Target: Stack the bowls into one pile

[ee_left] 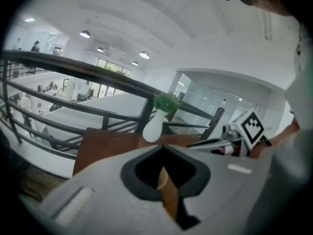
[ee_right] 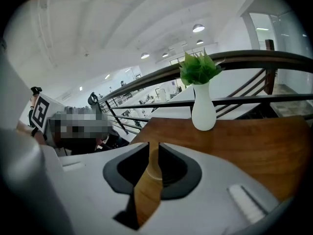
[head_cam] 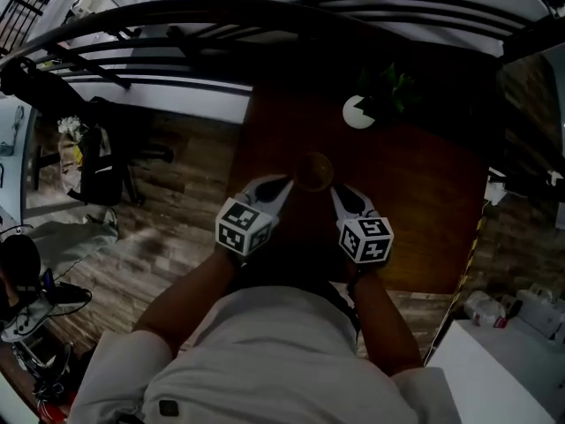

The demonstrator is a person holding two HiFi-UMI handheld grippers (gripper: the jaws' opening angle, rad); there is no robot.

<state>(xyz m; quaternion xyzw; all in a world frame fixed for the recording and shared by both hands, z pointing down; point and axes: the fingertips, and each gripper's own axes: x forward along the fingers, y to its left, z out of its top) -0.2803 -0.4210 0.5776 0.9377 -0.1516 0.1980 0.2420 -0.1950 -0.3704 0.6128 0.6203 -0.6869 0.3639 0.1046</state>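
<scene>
Lying on the dark wooden table (head_cam: pixel 424 201): one brown bowl (head_cam: pixel 313 171), round, no long axis to align to; no other bowl can be made out in the dim head view.

- Position: directly ahead of both grippers, between their tips, about equally near each.
- Left gripper (head_cam: pixel 281 186): just left of the bowl; tips met, clenched on nothing visible.
- Right gripper (head_cam: pixel 340 193): just right of it; jaws parted, empty, bowl rim showing through the slit.
- Surroundings: white vase (head_cam: pixel 357 113) with a green sprig, well beyond the bowl; railing (head_cam: pixel 177 11) behind.
- Obstructions: none judged.

One bowl (head_cam: pixel 313 171), one vase (head_cam: pixel 357 113), one table (head_cam: pixel 424 201).
</scene>
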